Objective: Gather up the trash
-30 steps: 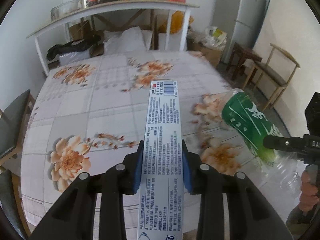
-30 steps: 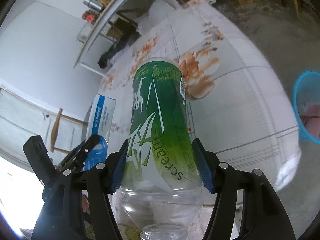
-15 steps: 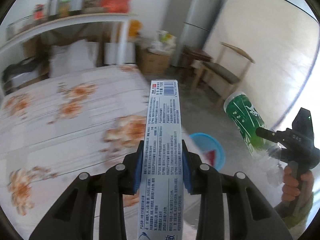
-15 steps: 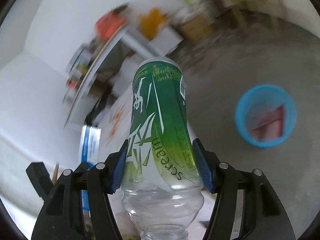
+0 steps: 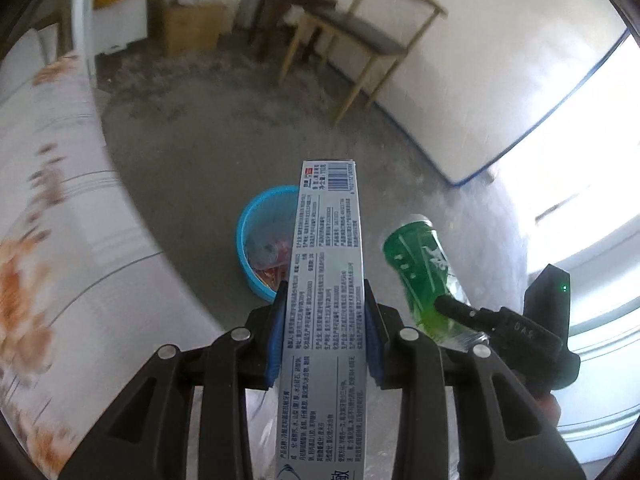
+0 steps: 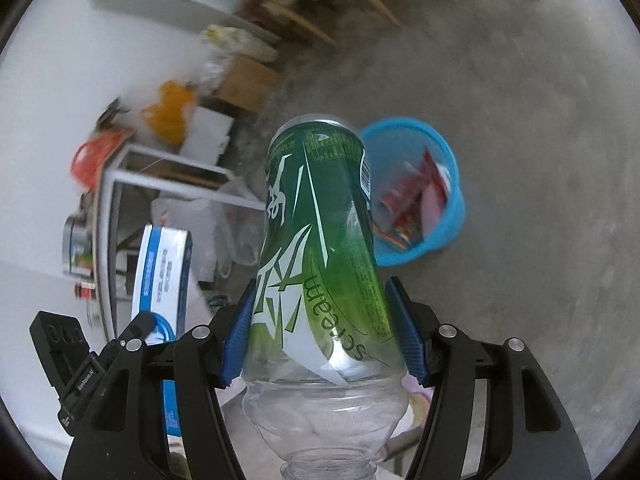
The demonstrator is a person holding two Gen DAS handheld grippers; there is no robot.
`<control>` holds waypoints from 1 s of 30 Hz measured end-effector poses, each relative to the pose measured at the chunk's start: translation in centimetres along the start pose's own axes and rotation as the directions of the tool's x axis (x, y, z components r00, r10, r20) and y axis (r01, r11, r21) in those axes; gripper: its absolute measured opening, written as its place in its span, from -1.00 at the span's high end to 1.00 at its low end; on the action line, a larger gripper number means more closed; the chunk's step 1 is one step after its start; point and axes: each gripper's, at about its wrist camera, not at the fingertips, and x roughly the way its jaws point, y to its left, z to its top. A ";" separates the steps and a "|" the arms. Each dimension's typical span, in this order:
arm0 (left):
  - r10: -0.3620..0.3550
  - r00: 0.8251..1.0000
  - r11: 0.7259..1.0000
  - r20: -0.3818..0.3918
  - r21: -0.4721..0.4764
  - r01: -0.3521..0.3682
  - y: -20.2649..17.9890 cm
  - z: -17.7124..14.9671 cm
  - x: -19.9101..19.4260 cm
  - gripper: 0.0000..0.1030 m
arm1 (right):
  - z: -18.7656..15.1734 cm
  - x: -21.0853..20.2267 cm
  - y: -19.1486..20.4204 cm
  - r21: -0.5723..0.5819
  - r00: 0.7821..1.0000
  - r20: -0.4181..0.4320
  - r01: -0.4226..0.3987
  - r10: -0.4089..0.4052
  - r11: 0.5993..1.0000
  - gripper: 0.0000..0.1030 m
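Carrying two pieces of trash toward one blue wastebasket (image 5: 250, 248) standing on the concrete floor (image 5: 208, 152). The left gripper (image 5: 323, 340) is pinching a long toothpaste carton (image 5: 329, 264) between its blue pads, the carton's barcode end projecting forward over the wastebasket's near rim as the left wrist camera sees it. The right gripper (image 6: 322, 338) is clamping an empty green-labelled plastic bottle (image 6: 320, 248) around its body, base forward and open neck toward the camera; in the left wrist view the bottle is hanging to the right of the wastebasket, not yet above it. The wastebasket is already holding red and white wrappers (image 6: 416, 192).

To do this step well, each item should probably be brought squarely above the wastebasket's opening before its jaws part, the long carton tipped end-down so it is not bridging the rim, and the two grippers kept from colliding above the wastebasket. The light bottle may bounce out if dropped from high.

Count: two grippers, one carton, one bottle, one wastebasket. One wooden chair (image 5: 360, 36) is standing beyond the wastebasket, and a floral-clothed table (image 5: 52, 200) is lying to its left.
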 end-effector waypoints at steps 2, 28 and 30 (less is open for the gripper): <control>0.014 0.999 1.000 -0.034 0.023 -0.013 -0.7 1.1 2.5 0.37 | 1.0 2.1 -1.4 0.049 1.000 -0.015 0.015 -0.014 0.999 -0.15; -0.064 0.992 0.997 0.111 -0.034 0.068 0.3 1.5 -0.9 -0.34 | 0.9 3.5 -2.9 0.001 0.986 0.106 0.126 -0.126 0.992 -0.33; -0.062 0.989 0.998 0.132 -0.003 0.063 0.2 0.0 -3.2 -0.47 | -0.5 2.1 -1.1 -0.091 0.982 0.115 0.158 -0.147 0.983 -0.36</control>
